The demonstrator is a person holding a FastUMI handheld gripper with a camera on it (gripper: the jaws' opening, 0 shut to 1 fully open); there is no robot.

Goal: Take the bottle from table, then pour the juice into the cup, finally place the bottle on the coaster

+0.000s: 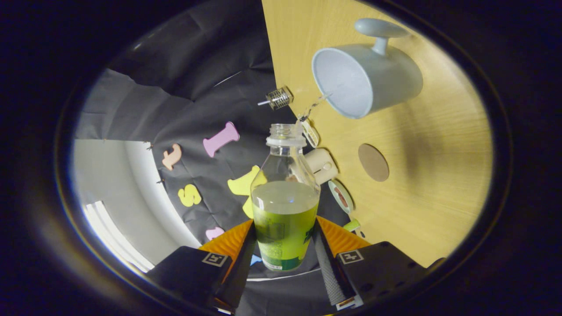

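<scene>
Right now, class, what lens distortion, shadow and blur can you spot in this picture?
Gripper view: fisheye bends the pale wooden table edge, and the view is rolled sideways; a soft dark shadow falls beyond the round brown coaster; the clear green-juice bottle between the gripper's fingers stays sharp; the grey cup is slightly soft.

I see a light wood-grain desk (430, 193) tilted steeply across my view. Beyond its edge hangs creased black cloth (197, 79), the booth's wall. Past the cloth, a pale white wall (109, 184) catches bright light.
</scene>
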